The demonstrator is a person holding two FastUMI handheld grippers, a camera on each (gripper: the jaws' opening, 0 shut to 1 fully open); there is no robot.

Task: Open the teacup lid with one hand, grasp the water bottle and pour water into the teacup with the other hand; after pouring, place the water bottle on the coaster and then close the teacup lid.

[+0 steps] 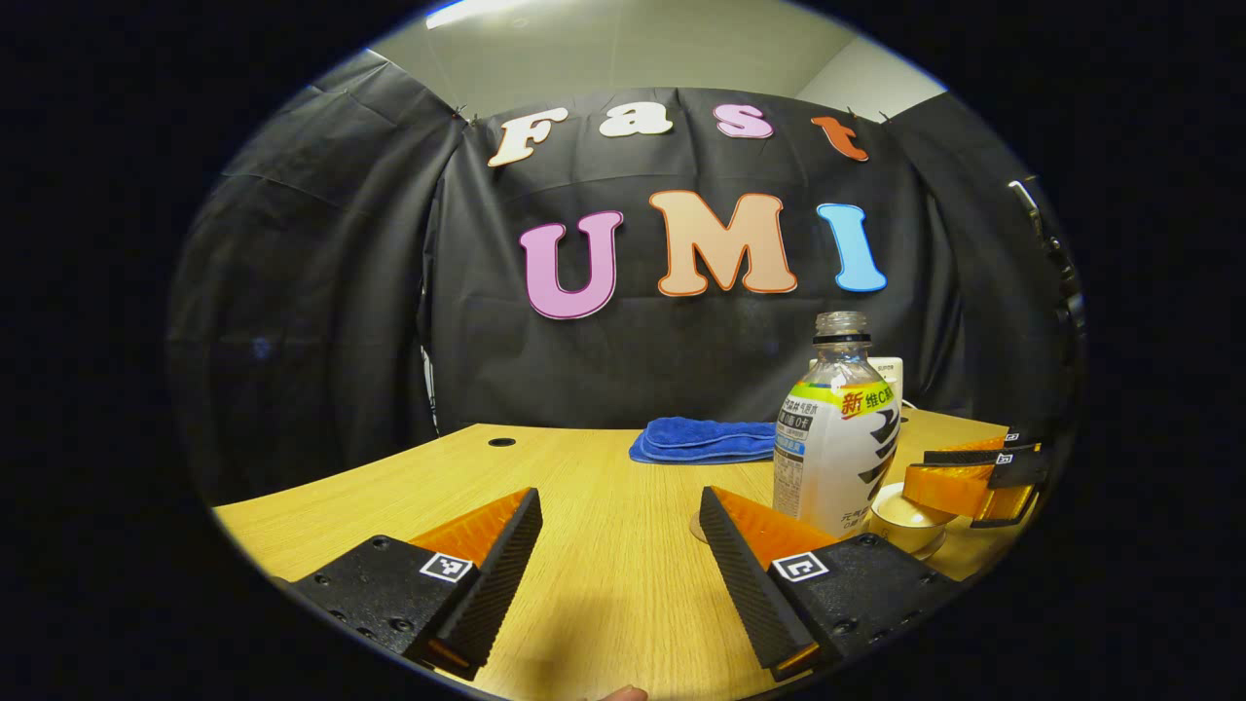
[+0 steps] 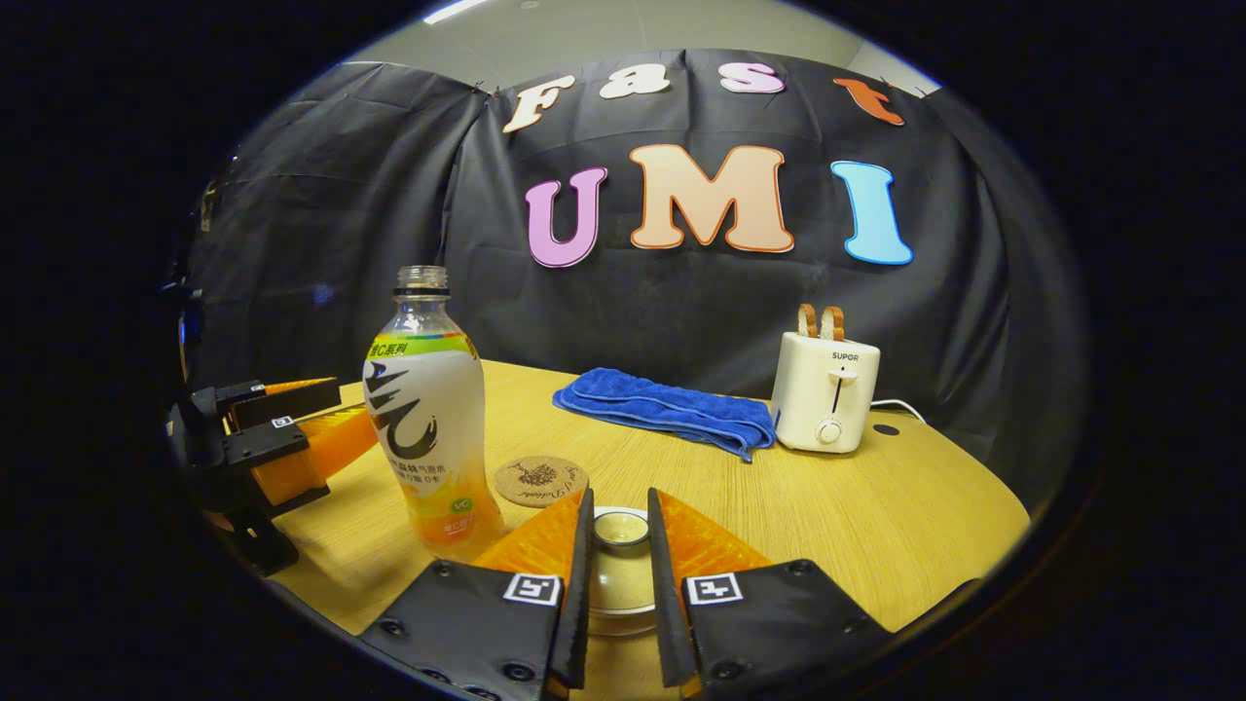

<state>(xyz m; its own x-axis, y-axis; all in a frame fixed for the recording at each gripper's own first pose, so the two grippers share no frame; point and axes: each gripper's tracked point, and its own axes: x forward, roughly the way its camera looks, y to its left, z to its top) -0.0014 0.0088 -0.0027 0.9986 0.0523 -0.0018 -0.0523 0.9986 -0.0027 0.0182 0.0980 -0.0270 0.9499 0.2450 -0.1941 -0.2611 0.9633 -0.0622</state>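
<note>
Broadly, the wooden table (image 2: 876, 506) spans the lower half of both views. In the right gripper view the blue towel (image 2: 667, 409) lies folded at about twelve o'clock from the table's middle, near the back wall, and the white toaster (image 2: 825, 394) stands just beside it at two o'clock, with two slices poking out of its slots.

The water bottle (image 2: 428, 428) stands upright and uncapped at nine o'clock in the right gripper view, resting on the table; in the left gripper view it sits at three o'clock (image 1: 837, 438).

The left gripper (image 1: 620, 545) hovers low over bare table with its jaws spread wide and nothing between them: released. In the right gripper view it shows at the nine o'clock edge, beside the bottle.

The right gripper (image 2: 618, 555) is at six o'clock of its own view, its fingers drawn close on either side of the teacup lid (image 2: 620, 531); they flank the knob tightly, but whether both actually press on it I cannot tell. The lid sits on the teacup (image 2: 618, 594), whose body shows below in the narrow gap between the fingers.

The round cork coaster (image 2: 540, 480) lies flat at eleven o'clock from the teacup, between it and the bottle's base, near both.
</note>
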